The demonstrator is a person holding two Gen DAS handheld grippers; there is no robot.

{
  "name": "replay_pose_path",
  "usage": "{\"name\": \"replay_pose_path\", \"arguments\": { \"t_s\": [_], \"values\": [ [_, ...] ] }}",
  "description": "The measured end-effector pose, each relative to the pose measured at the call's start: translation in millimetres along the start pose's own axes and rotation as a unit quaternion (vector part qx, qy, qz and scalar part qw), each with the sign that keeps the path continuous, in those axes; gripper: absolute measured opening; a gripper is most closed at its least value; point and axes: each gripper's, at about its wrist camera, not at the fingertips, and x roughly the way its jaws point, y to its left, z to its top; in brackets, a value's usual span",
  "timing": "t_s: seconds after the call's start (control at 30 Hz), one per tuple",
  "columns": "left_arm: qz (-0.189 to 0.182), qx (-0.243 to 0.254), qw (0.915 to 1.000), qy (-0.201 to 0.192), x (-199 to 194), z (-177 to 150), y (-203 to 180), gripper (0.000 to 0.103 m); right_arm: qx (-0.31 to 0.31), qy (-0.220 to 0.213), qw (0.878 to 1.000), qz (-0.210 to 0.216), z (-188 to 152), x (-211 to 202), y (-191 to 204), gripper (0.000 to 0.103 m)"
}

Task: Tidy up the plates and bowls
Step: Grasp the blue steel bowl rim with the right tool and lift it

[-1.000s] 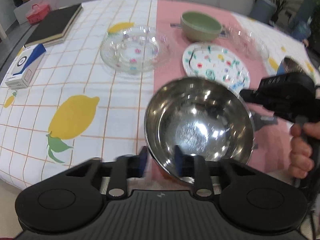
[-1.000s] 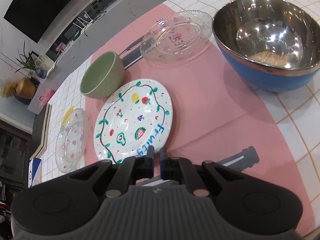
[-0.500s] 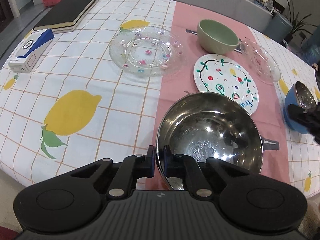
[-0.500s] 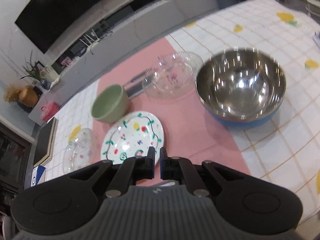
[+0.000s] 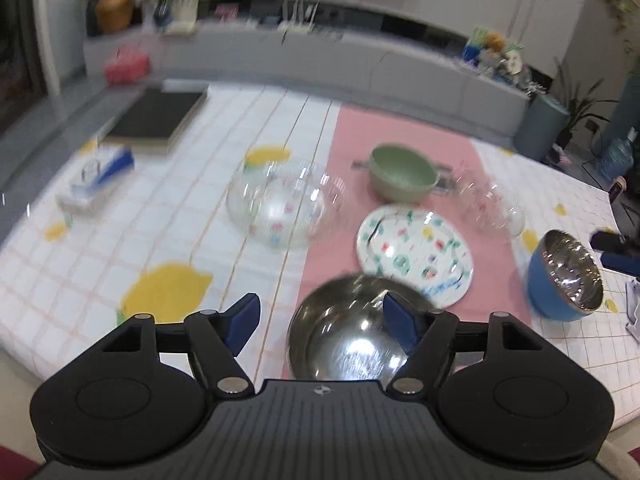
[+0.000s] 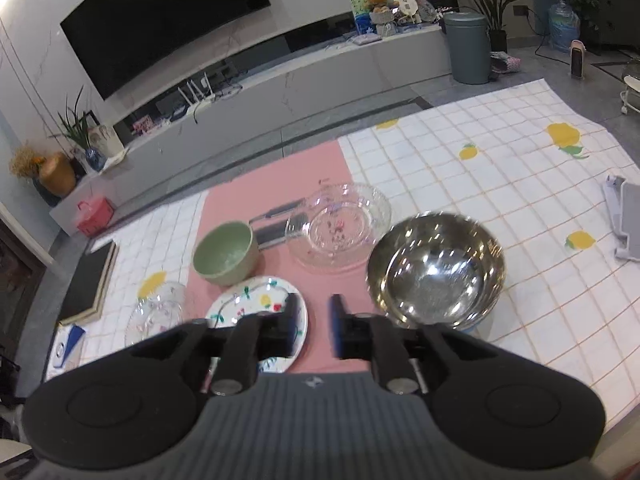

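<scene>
Steel bowl [image 5: 344, 344] resting on the near edge of the pink runner [image 5: 404, 148], directly below the left gripper [image 5: 320, 322]; jaws just opened wide, blue pads well clear of the rim on either side, nothing held. Gripper raised over the bowl and angled steeply down toward the table.

Just beyond that bowl, a painted fruit plate [image 5: 414, 254] flat on the runner. Farther back, a green bowl [image 5: 402, 178] upright, with a clear glass dish [image 5: 286, 204] to its left on the chequered lemon cloth [image 5: 168, 216] and a second glass dish [image 5: 492, 210] to its right; all blurred in the left wrist view. A blue-sided steel bowl [image 5: 564, 276] off to the right, near the tips of the other tool.

Right gripper [image 6: 314, 324] likewise lifted and tilted down, jaws just opened to about halfway, with only pink cloth in the gap, gripping nothing. The blue-sided bowl [image 6: 436, 270] standing just right of its fingers, the painted plate [image 6: 256, 304] partly hidden behind the left finger. Green bowl [image 6: 226, 254] and glass dish [image 6: 340, 228] behind.

A black book [image 5: 158, 118] and a blue-and-white box [image 5: 94, 184] at the cloth's far left.
</scene>
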Motion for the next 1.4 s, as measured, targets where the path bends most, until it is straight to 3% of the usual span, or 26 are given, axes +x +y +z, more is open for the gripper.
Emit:
{"name": "replay_pose_path", "arguments": {
  "t_s": [0.13,0.33,0.4,0.47,0.53,0.63,0.77,0.83,0.9,1.03,1.2,1.33,1.4],
  "values": [
    [0.022,0.054,0.9973,-0.045,-20,12,-34,0.087,0.014,-0.006,1.0,0.004,10,-11,-15,0.052],
    [-0.009,0.093,0.9945,-0.047,-29,29,-97,0.088,0.039,-0.021,0.999,-0.003,28,-24,-45,0.063],
    [-0.02,0.105,0.9931,-0.048,-28,33,-119,0.088,0.05,-0.007,0.999,0.016,35,-22,-58,0.07],
    [-0.03,0.116,0.9914,-0.052,-25,35,-142,0.088,0.057,0.011,0.997,0.041,40,-19,-71,0.072],
    [-0.038,0.123,0.9903,-0.053,-19,35,-161,0.088,0.051,0.009,0.998,0.027,43,-16,-82,0.072],
    [-0.046,0.138,0.9886,-0.04,-3,35,-189,0.088,0.058,-0.002,0.998,-0.009,43,-8,-107,0.073],
    [-0.056,0.147,0.9876,0.002,36,35,-220,0.088,0.109,-0.002,0.994,-0.022,28,17,-150,0.072],
    [-0.041,0.151,0.9874,0.025,58,32,-233,0.087,0.13,0.001,0.991,-0.027,17,32,-166,0.069],
    [-0.034,0.146,0.9884,0.024,70,23,-234,0.086,0.142,0.016,0.99,-0.02,7,46,-173,0.066],
    [-0.07,0.104,0.9921,0.002,85,8,-223,0.086,0.169,0.026,0.985,0.006,5,58,-177,0.066],
    [-0.075,0.049,0.9957,0.025,113,7,-207,0.086,0.166,0.026,0.986,-0.016,5,76,-175,0.066],
    [-0.068,0.019,0.9968,0.037,125,9,-204,0.085,0.177,0.044,0.983,0.032,3,92,-175,0.07],
    [-0.076,0.019,0.9959,0.046,130,6,-207,0.085,0.178,0.052,0.982,0.031,3,98,-173,0.07]
  ]
}}
